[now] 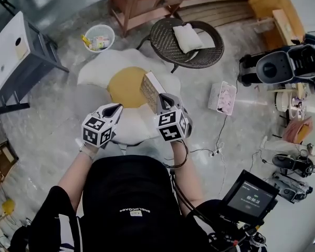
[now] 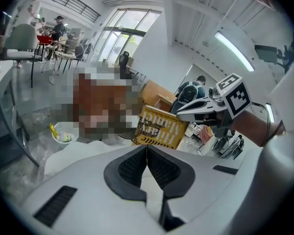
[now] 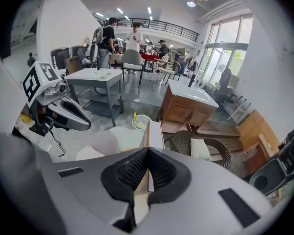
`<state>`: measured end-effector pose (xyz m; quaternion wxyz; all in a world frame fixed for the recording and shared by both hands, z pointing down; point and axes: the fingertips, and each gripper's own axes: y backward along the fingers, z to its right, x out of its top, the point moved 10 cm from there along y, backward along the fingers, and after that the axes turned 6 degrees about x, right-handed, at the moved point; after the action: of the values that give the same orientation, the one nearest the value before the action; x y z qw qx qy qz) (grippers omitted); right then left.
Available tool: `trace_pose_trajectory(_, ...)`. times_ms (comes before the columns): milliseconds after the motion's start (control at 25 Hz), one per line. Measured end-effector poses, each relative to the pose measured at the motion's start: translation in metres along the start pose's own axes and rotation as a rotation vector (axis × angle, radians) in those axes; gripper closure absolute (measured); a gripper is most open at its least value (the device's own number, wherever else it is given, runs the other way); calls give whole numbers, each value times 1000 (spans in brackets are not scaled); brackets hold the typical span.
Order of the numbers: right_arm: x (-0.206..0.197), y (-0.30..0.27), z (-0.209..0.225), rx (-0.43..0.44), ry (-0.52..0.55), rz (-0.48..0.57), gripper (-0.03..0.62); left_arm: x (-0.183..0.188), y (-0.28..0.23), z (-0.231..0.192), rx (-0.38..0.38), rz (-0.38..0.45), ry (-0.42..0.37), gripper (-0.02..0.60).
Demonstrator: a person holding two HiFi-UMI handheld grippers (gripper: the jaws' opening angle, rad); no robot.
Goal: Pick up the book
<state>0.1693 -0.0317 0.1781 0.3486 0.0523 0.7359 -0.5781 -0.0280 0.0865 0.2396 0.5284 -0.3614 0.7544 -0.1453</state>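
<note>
You're in a big open lab hall staged like a home: glossy grey floor [image 1: 52, 130], tall windows [image 3: 224, 58], a mezzanine railing [image 3: 159, 25], a wicker chair [image 1: 199, 56], a wooden cabinet [image 3: 183, 112], and robot gear [image 1: 283, 64] parked alongside.

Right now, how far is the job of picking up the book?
Done: the right gripper is shut on the book, clear of the egg-shaped rug below. In hand: holding it in the air; the left gripper is shut and empty. Left: nothing visible.

Wicker chair [image 1: 212, 50], white bin [image 1: 113, 34], wooden cabinet [image 1: 142, 4]
</note>
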Motion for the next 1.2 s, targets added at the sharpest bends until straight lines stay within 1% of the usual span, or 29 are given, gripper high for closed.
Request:
trace_pose_trajectory(200,1,16,4,-6,-18,11,569,11,7,8,3,10,-14,566)
trace_pose_trajectory(400,4,35,6,-14,-11,16,569,27,15,18,6,29,-30,566)
trace_pose_trajectory(600,6,65,5,-12,-10,30,569,45,27,38,3,52,-42,566)
trace_pose_trajectory(720,7,73,11,-13,-3,39,569,55,24,48,-4,69,-52,566)
trace_pose_trajectory(920,12,69,15,-19,-2,55,569,70,17,44,-19,87,-62,566)
trace_pose_trajectory(1200,23,65,18,-19,-4,75,569,93,18,32,-15,108,-82,566)
